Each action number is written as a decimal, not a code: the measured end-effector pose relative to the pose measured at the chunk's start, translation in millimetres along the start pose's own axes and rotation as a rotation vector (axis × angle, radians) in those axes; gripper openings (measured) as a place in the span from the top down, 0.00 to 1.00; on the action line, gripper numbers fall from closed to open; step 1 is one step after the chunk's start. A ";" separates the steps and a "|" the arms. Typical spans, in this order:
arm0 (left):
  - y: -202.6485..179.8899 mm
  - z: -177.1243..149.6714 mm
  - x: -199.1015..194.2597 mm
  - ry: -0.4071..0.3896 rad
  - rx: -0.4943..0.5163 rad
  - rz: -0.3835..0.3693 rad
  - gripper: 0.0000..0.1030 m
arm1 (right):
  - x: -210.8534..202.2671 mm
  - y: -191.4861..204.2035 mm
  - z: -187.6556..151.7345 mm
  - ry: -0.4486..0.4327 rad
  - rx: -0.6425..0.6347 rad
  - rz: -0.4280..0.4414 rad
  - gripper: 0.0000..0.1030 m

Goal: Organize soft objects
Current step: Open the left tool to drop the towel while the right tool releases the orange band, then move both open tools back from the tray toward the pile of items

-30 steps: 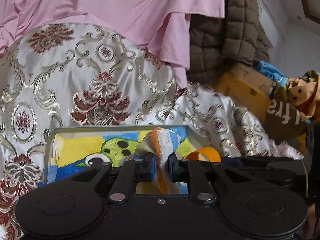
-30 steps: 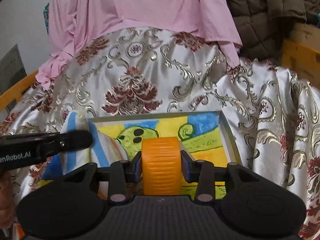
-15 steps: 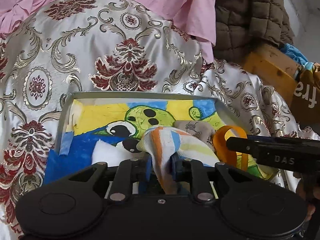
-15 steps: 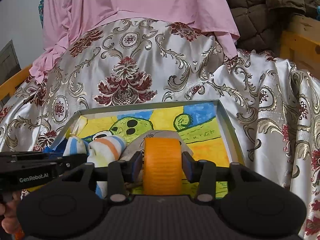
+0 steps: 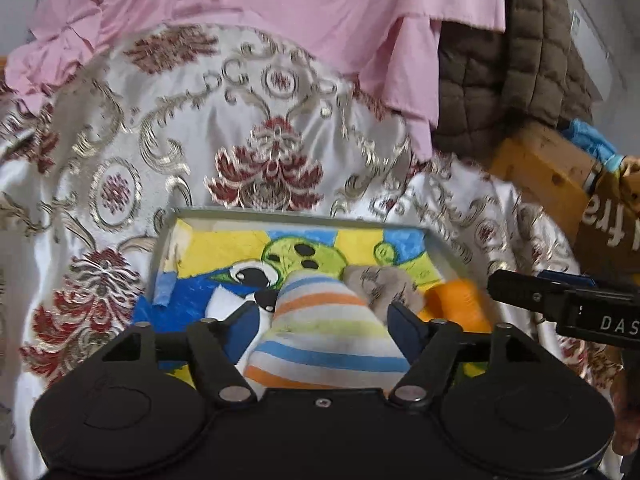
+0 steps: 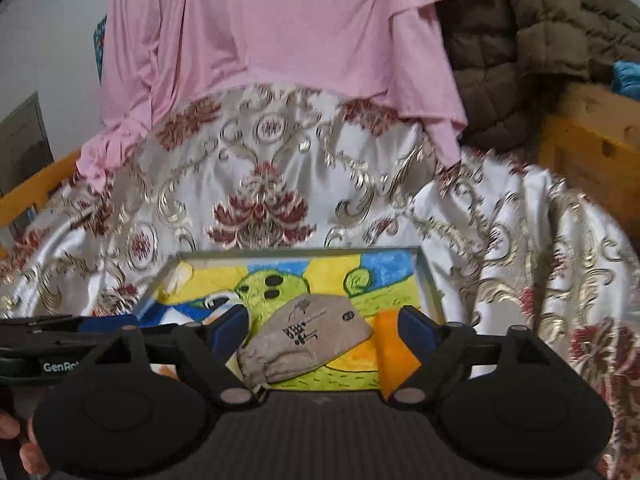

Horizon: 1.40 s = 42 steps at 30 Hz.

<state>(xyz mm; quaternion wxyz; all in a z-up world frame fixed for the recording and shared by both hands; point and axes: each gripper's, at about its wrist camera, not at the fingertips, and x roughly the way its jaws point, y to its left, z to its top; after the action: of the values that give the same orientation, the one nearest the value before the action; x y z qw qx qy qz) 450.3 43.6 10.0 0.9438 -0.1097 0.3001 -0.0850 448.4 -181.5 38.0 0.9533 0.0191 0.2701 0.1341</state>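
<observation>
A shallow tray [image 5: 304, 213] [image 6: 430, 280] with a painted cartoon bottom lies on the patterned bedspread. My left gripper [image 5: 326, 318] is open, its fingers spread either side of a striped sock [image 5: 326, 332] that lies in the tray. A beige sock [image 5: 380, 282] [image 6: 308, 334] lies beside it. An orange band [image 5: 458, 306] [image 6: 386, 344] rests at the tray's right side. My right gripper [image 6: 322, 330] is open over the tray, with the beige sock between its fingers and the orange band by its right finger.
A white, gold and red bedspread [image 5: 264, 152] covers the bed. A pink sheet [image 6: 280, 28] hangs behind, a brown quilted coat [image 5: 508, 68] to the right. A wooden bed frame [image 6: 592, 148] runs on the right, with a brown soft toy [image 5: 612, 224] on it.
Both grippers have opened. The left let go of the striped sock and the right let go of the orange band; both now lie in the tray.
</observation>
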 end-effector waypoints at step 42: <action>-59.3 -126.2 -303.3 -0.393 0.059 0.077 0.01 | -305.7 82.1 -158.7 -0.499 -0.113 -0.022 0.00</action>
<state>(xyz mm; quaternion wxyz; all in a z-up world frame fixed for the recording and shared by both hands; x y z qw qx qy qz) 126.6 35.5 91.0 0.9895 -0.0847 0.1116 -0.0347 95.6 -189.4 67.3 0.9914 -0.0047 0.0190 0.1296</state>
